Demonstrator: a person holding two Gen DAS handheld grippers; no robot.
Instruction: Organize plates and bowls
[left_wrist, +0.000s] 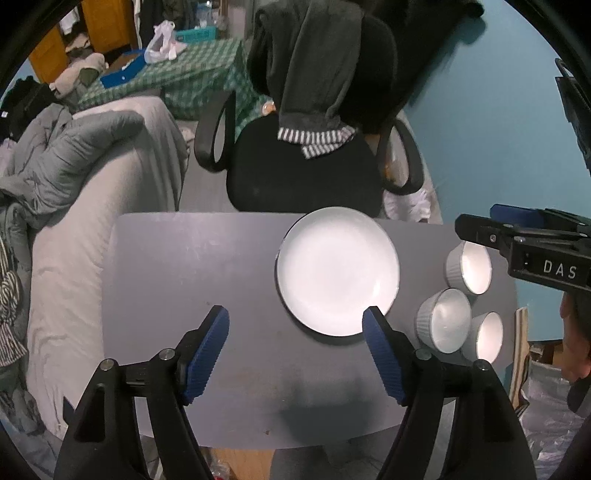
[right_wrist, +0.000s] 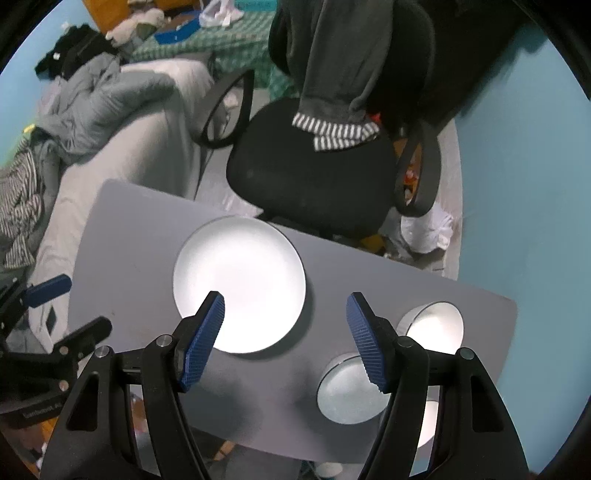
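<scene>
A white plate (left_wrist: 338, 271) (right_wrist: 239, 284) lies flat on the grey table (left_wrist: 192, 266) (right_wrist: 122, 243). Three white ribbed bowls sit close together to its right: one far (left_wrist: 469, 266) (right_wrist: 436, 325), one in the middle (left_wrist: 444, 319) (right_wrist: 349, 389), one near the table's edge (left_wrist: 485, 336) (right_wrist: 430, 421). My left gripper (left_wrist: 295, 317) hangs high above the table, open, with nothing between its blue pads. My right gripper (right_wrist: 285, 302) is also open and empty, well above the plate and bowls. The right gripper (left_wrist: 524, 243) shows at the right edge of the left wrist view.
A black office chair (left_wrist: 306, 173) (right_wrist: 317, 177) draped with a dark garment stands behind the table's far edge. A grey sofa (left_wrist: 92, 221) with crumpled clothes runs along the left. A blue wall (left_wrist: 480, 129) lies to the right. Bagged clutter sits on the floor at the right.
</scene>
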